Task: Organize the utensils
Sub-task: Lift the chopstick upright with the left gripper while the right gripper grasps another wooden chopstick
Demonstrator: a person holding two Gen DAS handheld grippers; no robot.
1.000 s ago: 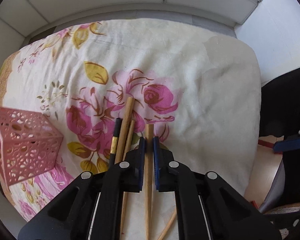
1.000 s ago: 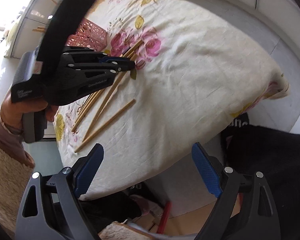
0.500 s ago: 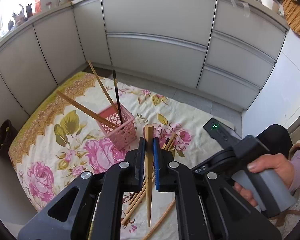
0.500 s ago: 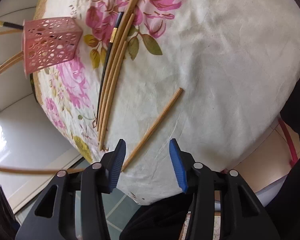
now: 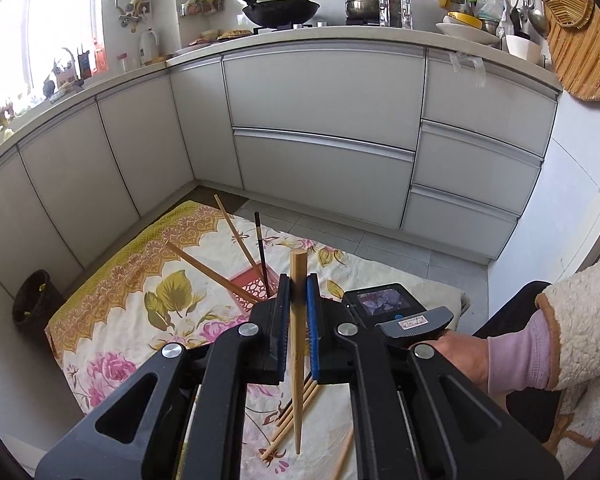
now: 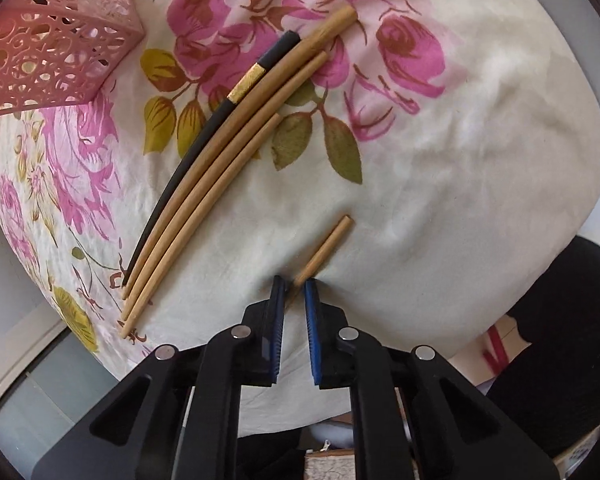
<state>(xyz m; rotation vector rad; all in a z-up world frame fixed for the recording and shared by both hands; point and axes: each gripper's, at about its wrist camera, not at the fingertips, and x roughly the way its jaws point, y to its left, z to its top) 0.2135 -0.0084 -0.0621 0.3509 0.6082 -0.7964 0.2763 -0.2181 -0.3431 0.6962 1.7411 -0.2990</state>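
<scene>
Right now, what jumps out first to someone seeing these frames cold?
The left tongs clamp a tapered wooden chopstick upright above the floral cloth, just in front of the pink perforated plastic basket already holding three sticks. The right tongs have just been closing on a lone wooden chopstick lying apart from a bundle of one black and three wooden chopsticks.

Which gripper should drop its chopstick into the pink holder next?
Left. The left gripper holds a chopstick clear of the cloth, near the pink holder. The right gripper has just closed on the lone chopstick, which lies on the cloth.
</scene>
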